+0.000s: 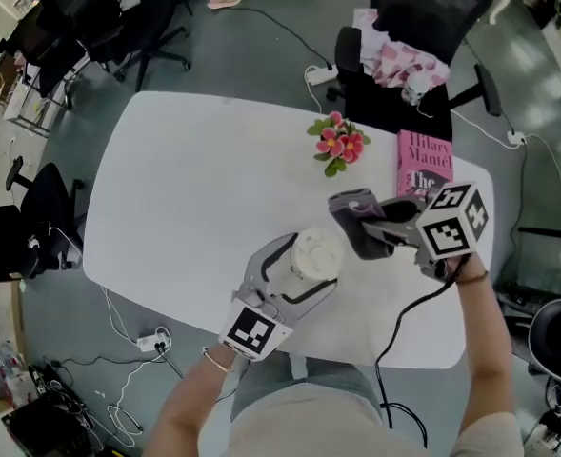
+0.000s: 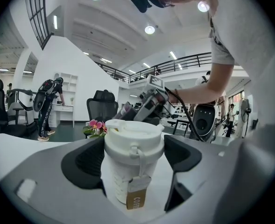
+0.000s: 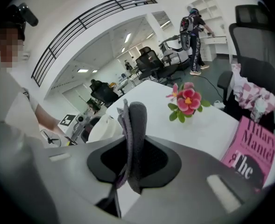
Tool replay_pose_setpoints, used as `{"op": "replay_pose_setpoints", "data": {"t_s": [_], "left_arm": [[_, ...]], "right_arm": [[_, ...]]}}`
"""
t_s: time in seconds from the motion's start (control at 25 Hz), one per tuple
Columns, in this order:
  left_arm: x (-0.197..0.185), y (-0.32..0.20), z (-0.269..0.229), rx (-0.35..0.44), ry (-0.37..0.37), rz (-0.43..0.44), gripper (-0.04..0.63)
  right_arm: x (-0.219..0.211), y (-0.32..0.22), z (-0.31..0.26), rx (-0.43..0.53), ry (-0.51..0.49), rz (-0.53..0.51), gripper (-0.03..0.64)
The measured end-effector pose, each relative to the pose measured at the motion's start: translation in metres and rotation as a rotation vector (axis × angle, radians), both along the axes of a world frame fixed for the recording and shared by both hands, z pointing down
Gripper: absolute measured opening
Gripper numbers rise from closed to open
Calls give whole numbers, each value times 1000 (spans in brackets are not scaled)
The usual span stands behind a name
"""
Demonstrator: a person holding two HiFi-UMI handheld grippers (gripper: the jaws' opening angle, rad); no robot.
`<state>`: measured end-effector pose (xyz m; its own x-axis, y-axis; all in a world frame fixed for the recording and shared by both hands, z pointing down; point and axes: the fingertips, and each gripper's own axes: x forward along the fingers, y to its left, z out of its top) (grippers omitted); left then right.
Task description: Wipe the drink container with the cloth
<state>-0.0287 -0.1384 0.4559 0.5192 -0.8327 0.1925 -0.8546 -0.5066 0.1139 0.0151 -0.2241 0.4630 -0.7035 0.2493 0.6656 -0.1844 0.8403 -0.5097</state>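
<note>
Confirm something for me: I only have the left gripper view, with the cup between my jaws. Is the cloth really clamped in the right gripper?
Observer: Yes. In the right gripper view, the right gripper has its jaws shut on the dark grey cloth, which stands up above them.
Operator: Where is the cloth relative to the cup?
Observer: In the head view it sits close beside the cup, on your right. I cannot tell whether they touch.
Operator: Is anything lying beyond that gripper?
Observer: A pink book lies flat on the table beyond it, near the far right edge.
</note>
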Motion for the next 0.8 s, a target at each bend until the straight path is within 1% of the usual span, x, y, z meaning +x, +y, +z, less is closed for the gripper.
{"op": "replay_pose_setpoints", "data": {"t_s": [0.16,0.28,0.4,0.52,0.64,0.72,0.8], "left_arm": [[1,0,-1,13,-2,6,402],[2,0,-1,17,-13,19,402],[2,-1,-2,27,-25,33,400],[2,-1,-1,30,-34,48,400],[1,-1,-2,36,-31,61,400],[1,0,-2,36,-35,77,400],[1,-2,-4,43,-10,72,400]], "right_arm": [[-31,-10,-26,50,10,-157,71],[-50,-11,-36,72,38,-298,71],[-62,-7,-39,75,65,-444,71],[-68,1,-40,62,59,-571,71],[-72,6,-38,55,53,-650,71],[-74,5,-32,58,64,-670,71],[-75,3,-25,61,83,-684,71]]}}
